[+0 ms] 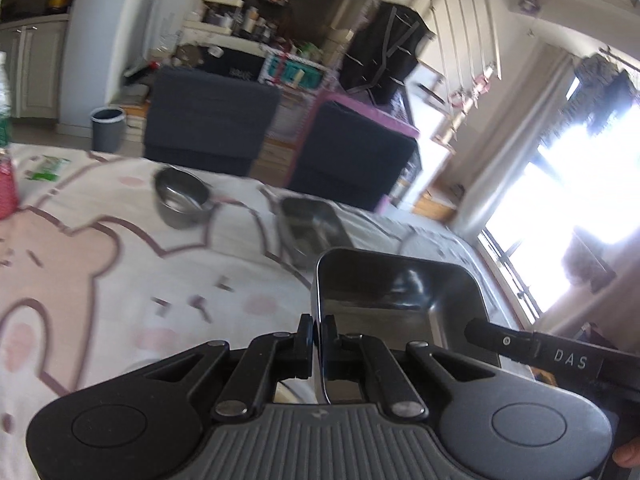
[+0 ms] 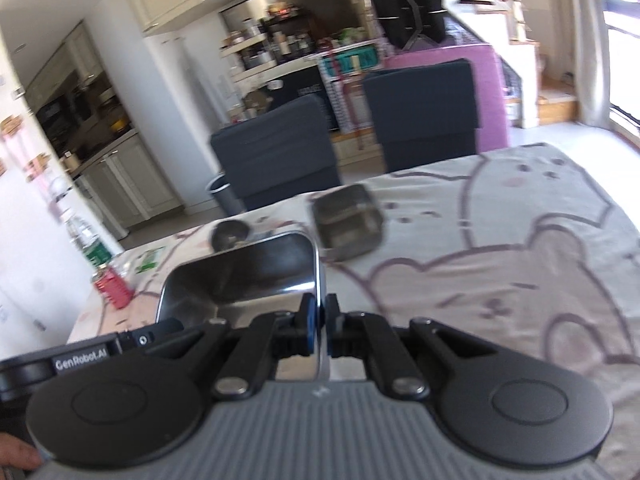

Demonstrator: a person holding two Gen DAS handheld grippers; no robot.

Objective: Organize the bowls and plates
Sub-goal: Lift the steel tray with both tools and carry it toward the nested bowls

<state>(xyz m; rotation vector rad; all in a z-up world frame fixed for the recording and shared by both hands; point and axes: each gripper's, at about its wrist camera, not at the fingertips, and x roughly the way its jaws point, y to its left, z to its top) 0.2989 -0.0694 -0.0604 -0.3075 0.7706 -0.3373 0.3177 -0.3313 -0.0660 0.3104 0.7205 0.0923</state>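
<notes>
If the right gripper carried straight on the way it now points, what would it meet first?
The right gripper, shut on the rim of the square steel tray that the left gripper also grips, points at the second square steel tray on the bear-print tablecloth. Probably that comes first; depth is unclear.

The left gripper (image 1: 318, 330) is pinching the left rim of a shiny square steel tray (image 1: 400, 300), holding it above a table (image 1: 100, 280) covered in a bear-patterned cloth. Another gripper's finger (image 1: 496, 338) is reaching in at the tray's right side. Farther back, a round steel bowl (image 1: 182, 202) and a second square tray (image 1: 314, 228) are sitting on the cloth.
</notes>
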